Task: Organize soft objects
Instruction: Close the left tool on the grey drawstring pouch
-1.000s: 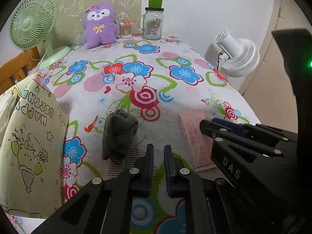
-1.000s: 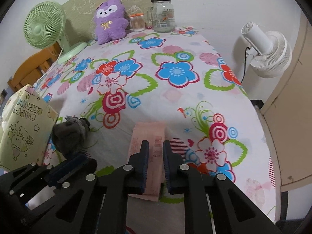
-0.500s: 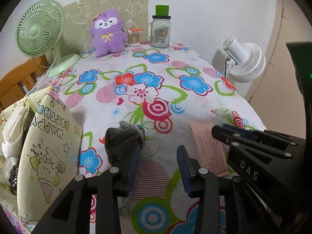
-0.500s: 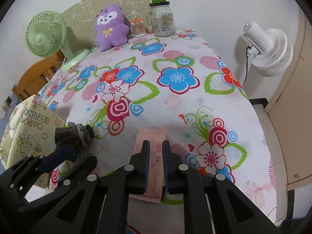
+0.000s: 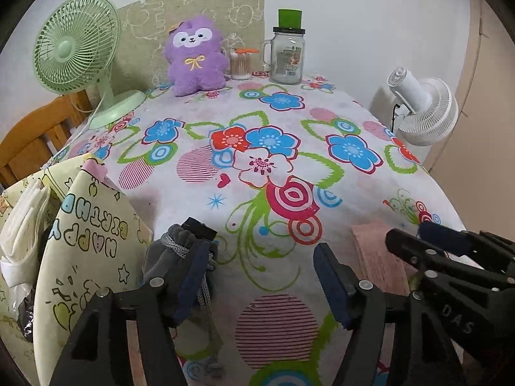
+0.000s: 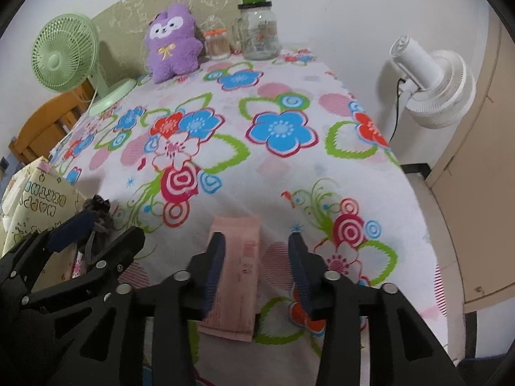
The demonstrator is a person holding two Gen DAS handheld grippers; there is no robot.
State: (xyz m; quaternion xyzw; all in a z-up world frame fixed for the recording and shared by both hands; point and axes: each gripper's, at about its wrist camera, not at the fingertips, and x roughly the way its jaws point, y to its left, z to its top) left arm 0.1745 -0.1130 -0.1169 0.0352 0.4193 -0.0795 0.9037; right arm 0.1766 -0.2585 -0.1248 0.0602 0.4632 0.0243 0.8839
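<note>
In the left wrist view, the left hand-held gripper [image 5: 260, 273] stands wide open over the flowered tabletop [image 5: 289, 122], its left finger touching a crumpled grey cloth [image 5: 173, 257] with a drawstring that sits just beside a yellow birthday gift bag [image 5: 87, 247]. The bag already holds some white and dark soft items, so part of the sorting looks done, while the grey cloth is not yet gripped or bagged. A purple plush [image 5: 194, 54], a glass jar [image 5: 287, 54], a swab pot [image 5: 241, 66] and a green fan [image 5: 75, 45] line the far edge against a white wall. In the right wrist view, the right hand-held gripper [image 6: 257, 267] is also open, jaws set apart and holding nothing, with a flat pink packet [image 6: 236, 273] lying on the tabletop beneath it, still to be tidied. A white fan [image 6: 431, 87] stands off the right edge, a wooden chair [image 6: 48, 119] at the left.
</note>
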